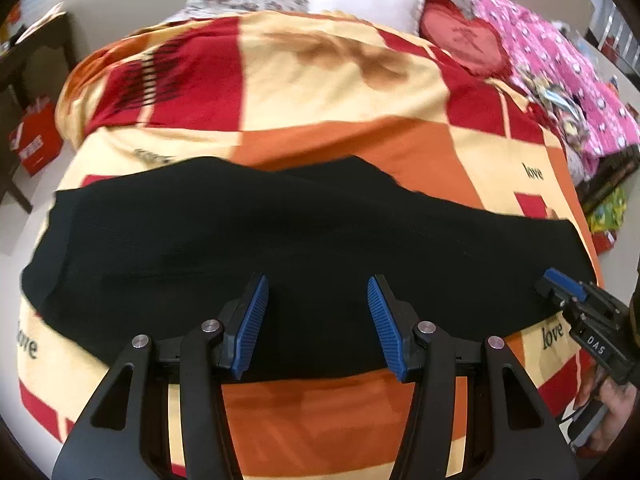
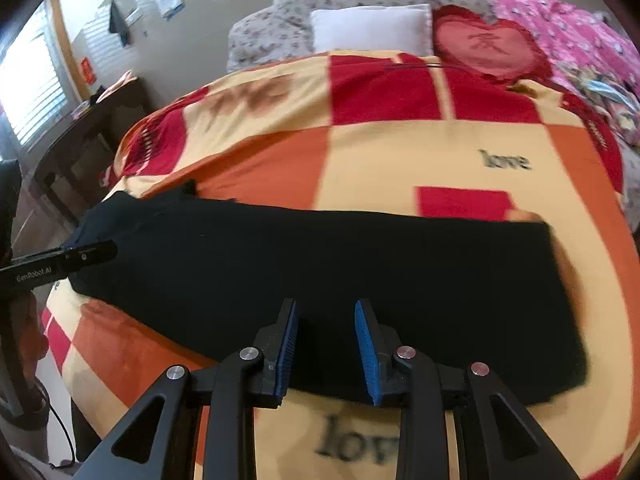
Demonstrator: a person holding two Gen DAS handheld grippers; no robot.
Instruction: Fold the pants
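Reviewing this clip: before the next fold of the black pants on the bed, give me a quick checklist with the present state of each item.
1. Pants lie flat on the blanket: ok, a long dark band with no big bunching seen.
2. Left gripper free of cloth: ok, jaws apart, nothing between them.
3. Right gripper free of cloth: ok, a gap shows between the pads, no fabric in it.
4. Pants' right end square: ok, its edge looks straight in the right wrist view.
5. Pants' left end tidy: cannot tell, that edge looks uneven and is partly hidden.
6. Room to fold on the blanket beyond the pants: ok, the pillow is well away.
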